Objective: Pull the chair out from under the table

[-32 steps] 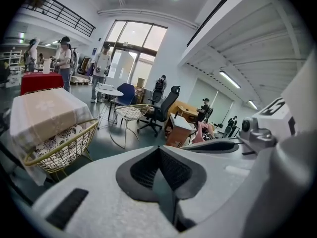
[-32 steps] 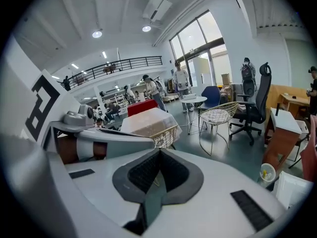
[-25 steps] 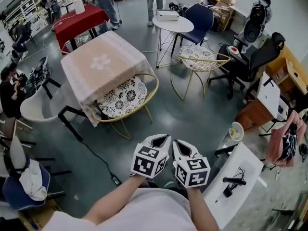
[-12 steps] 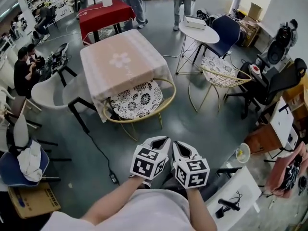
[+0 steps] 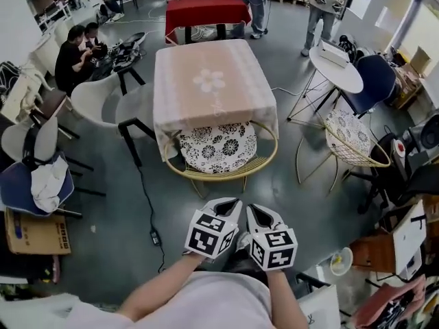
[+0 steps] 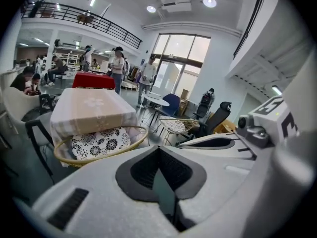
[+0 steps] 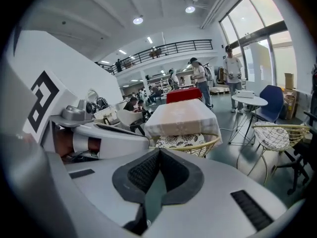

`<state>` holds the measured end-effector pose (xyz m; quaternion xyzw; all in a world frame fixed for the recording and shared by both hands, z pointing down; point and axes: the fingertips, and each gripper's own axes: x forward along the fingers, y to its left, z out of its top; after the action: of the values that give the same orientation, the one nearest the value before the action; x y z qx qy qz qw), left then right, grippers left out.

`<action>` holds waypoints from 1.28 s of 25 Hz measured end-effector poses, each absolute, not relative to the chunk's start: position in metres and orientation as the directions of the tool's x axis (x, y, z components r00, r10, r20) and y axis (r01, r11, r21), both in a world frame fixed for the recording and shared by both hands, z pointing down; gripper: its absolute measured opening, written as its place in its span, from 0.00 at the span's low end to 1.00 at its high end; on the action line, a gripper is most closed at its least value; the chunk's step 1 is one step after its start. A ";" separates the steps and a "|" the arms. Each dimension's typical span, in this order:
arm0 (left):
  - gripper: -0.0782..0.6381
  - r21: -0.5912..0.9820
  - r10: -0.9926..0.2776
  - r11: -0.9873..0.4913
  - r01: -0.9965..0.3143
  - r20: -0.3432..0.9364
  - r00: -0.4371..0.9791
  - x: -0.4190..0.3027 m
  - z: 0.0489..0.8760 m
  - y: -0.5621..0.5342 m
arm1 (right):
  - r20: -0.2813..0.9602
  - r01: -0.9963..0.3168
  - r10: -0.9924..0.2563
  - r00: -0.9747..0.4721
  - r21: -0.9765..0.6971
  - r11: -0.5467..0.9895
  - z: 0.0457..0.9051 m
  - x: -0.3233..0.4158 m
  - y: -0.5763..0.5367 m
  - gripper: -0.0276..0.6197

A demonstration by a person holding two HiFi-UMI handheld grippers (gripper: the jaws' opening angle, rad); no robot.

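Note:
A gold wire-frame chair [image 5: 218, 148] with a black-and-white flowered cushion is tucked under the near edge of a square table [image 5: 212, 88] draped in a pale pink cloth. It stands straight ahead of me, well beyond both grippers. My left gripper [image 5: 230, 203] and right gripper [image 5: 254, 210] are held side by side close to my body, both shut and empty. The left gripper view shows its shut gripper [image 6: 159, 150] aimed past the chair [image 6: 99, 142]. In the right gripper view, that shut gripper [image 7: 159, 153] points at the chair [image 7: 190, 142] and the table [image 7: 181, 115].
A second gold wire chair [image 5: 350, 139] stands right of the table, with a round white table [image 5: 336, 60] and a blue chair [image 5: 374, 81] behind it. White chairs [image 5: 103, 101] and seated people [image 5: 72, 53] are at left. A black cable [image 5: 147, 204] runs over the floor.
The view has swung so that the table and chair moved from the upper left to straight ahead of me. Both grippers stayed shut and side by side.

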<state>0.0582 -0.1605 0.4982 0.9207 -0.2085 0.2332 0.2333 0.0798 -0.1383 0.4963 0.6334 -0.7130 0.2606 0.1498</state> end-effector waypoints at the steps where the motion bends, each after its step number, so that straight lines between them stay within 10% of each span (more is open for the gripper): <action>1: 0.12 0.329 -0.293 -0.795 -0.510 0.529 0.797 0.062 0.499 -0.166 | 0.548 -0.981 -0.819 -0.171 -0.176 0.087 0.498 0.084 -0.144 0.05; 17: 0.12 0.122 -0.463 -0.757 -0.642 0.593 0.659 0.089 0.532 -0.216 | 0.661 -0.824 -0.643 -0.387 0.065 0.563 0.545 0.123 -0.200 0.05; 32: 0.20 -0.062 -0.353 -0.889 -0.455 0.724 0.593 0.090 0.585 -0.236 | 0.759 -0.506 -0.510 -0.405 0.278 0.817 0.586 0.121 -0.233 0.16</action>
<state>0.0902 -0.2362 0.5848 0.8901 -0.2269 0.3900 0.0649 0.1206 -0.2332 0.5856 0.3028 -0.8382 -0.0023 0.4535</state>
